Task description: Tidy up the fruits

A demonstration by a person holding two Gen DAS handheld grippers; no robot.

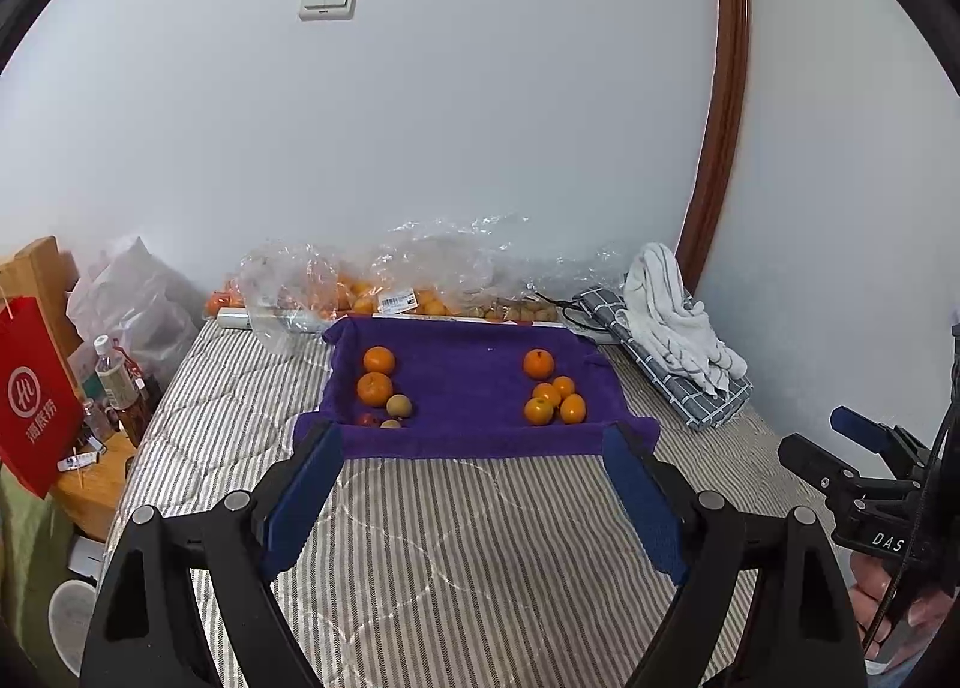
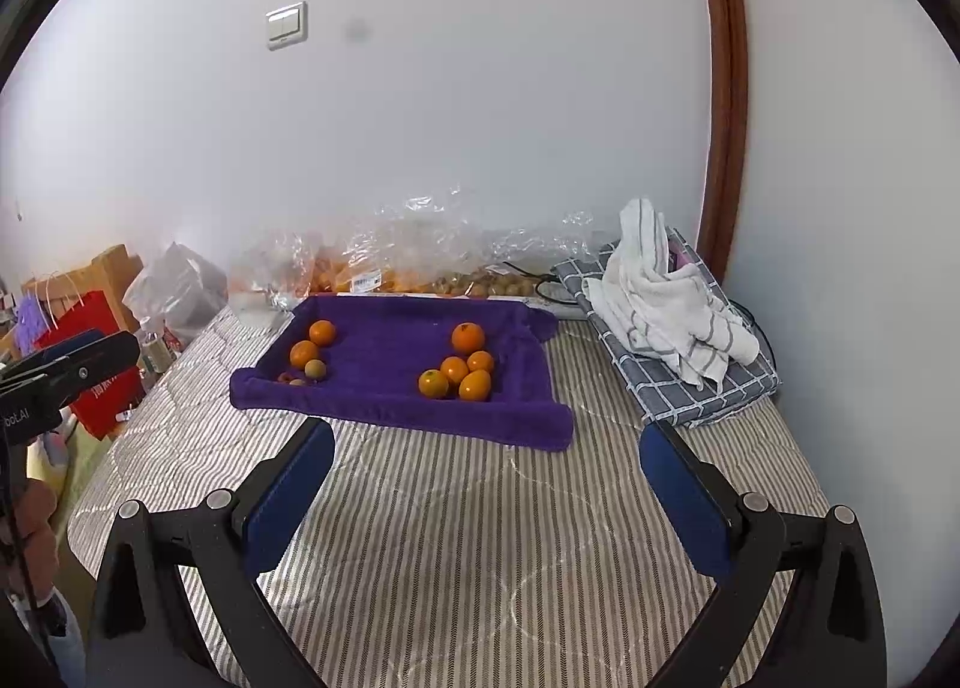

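A purple towel-lined tray (image 1: pixel 468 388) (image 2: pixel 390 352) lies on the striped bed. At its right, several oranges (image 1: pixel 555 397) (image 2: pixel 459 367) sit in a cluster. At its left are two oranges (image 1: pixel 377 376) (image 2: pixel 312 344), a brownish round fruit (image 1: pixel 398 406) (image 2: pixel 315 369) and small fruits partly hidden by the tray's front rim. My left gripper (image 1: pixel 474 442) is open and empty, short of the tray's front edge. My right gripper (image 2: pixel 486 442) is open and empty, in front of the tray's right corner; it also shows at the right of the left wrist view (image 1: pixel 864 448).
Clear plastic bags of more oranges and brown fruits (image 1: pixel 396 292) (image 2: pixel 420 274) lie against the wall behind the tray. A folded checked cloth with a white towel (image 1: pixel 678 340) (image 2: pixel 672 322) lies to the right. A red bag (image 1: pixel 36 394) and bottles (image 1: pixel 117 382) stand left of the bed.
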